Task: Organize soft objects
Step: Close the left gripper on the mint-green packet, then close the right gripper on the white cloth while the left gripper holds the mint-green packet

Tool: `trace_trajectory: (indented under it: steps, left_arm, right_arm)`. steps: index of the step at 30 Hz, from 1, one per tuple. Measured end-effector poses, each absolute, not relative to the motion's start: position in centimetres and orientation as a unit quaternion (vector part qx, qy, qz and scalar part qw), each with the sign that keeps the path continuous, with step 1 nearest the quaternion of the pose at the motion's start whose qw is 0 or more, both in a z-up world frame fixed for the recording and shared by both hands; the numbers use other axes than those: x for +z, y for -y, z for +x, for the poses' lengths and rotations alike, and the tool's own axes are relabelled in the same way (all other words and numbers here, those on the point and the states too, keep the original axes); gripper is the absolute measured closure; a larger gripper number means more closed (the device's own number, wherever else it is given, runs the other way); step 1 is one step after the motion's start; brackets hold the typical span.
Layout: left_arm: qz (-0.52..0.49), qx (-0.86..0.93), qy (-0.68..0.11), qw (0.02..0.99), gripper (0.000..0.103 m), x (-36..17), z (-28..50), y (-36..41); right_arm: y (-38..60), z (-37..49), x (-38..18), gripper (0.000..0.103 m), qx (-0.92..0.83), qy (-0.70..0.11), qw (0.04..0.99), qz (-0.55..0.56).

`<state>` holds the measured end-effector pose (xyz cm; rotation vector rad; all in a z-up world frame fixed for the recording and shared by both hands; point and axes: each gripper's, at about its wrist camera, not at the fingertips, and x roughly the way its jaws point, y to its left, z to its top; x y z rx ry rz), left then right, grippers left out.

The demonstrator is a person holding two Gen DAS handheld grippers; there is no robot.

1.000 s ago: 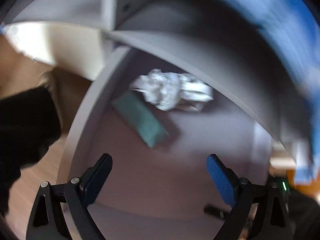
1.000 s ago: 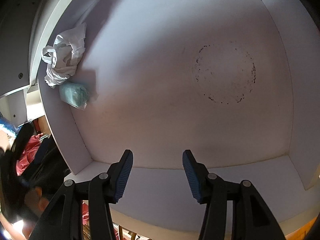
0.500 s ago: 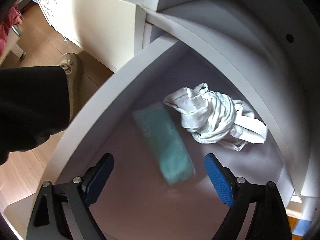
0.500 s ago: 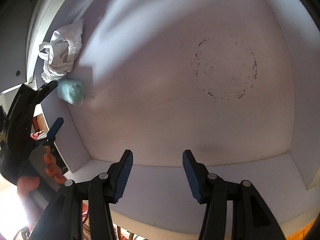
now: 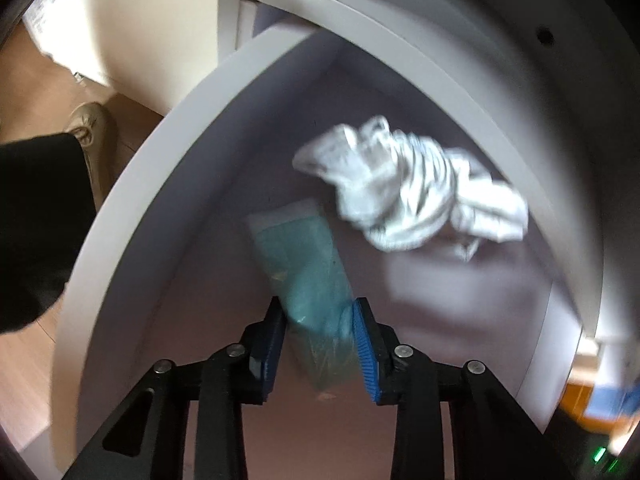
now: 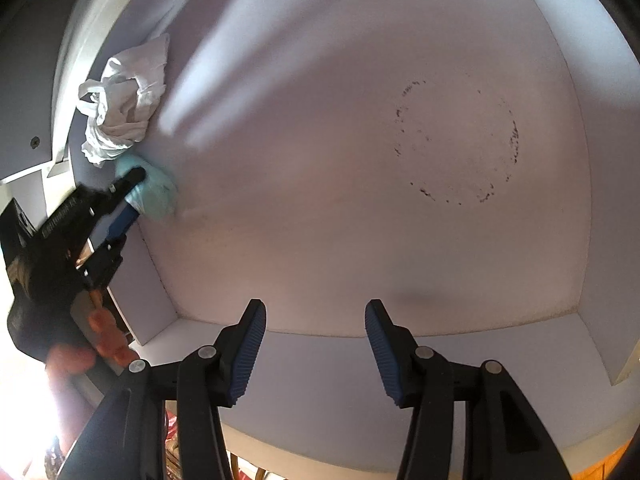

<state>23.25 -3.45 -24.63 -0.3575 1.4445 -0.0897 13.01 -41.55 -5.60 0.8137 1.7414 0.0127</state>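
A home: white shelving unit [image 5: 168, 168] on wooden floor [image 5: 24, 80], crumpled clothing [image 5: 408, 188] inside.

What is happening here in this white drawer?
A person holds a gripper in each hand over a white drawer. The left gripper has just been closing and now pinches the teal packet, which lies beside a crumpled white cloth. The right gripper hangs open over the bare part, holding nothing.
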Motion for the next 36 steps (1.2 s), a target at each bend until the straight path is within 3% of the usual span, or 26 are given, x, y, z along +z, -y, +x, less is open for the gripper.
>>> trace_trajectory:
  steps: [12, 29, 36]
  left_arm:
    - [-0.124, -0.091, -0.688, 0.709, 0.069, -25.3, 21.2, 2.9]
    - [-0.16, -0.069, -0.705, 0.687, 0.069, -26.7, 21.1, 1.1]
    - [-0.181, -0.06, -0.708, 0.68, 0.069, -27.0, 21.0, -0.4]
  right_arm:
    - [39.4, 16.7, -3.5, 0.05, 0.074, -0.696, 0.628, 0.339]
    - [37.8, 26.0, -5.1, 0.041, 0.05, -0.538, 0.631, 0.557]
    - [35.6, 29.3, -6.6, 0.044, 0.014, -0.563, 0.623, 0.543]
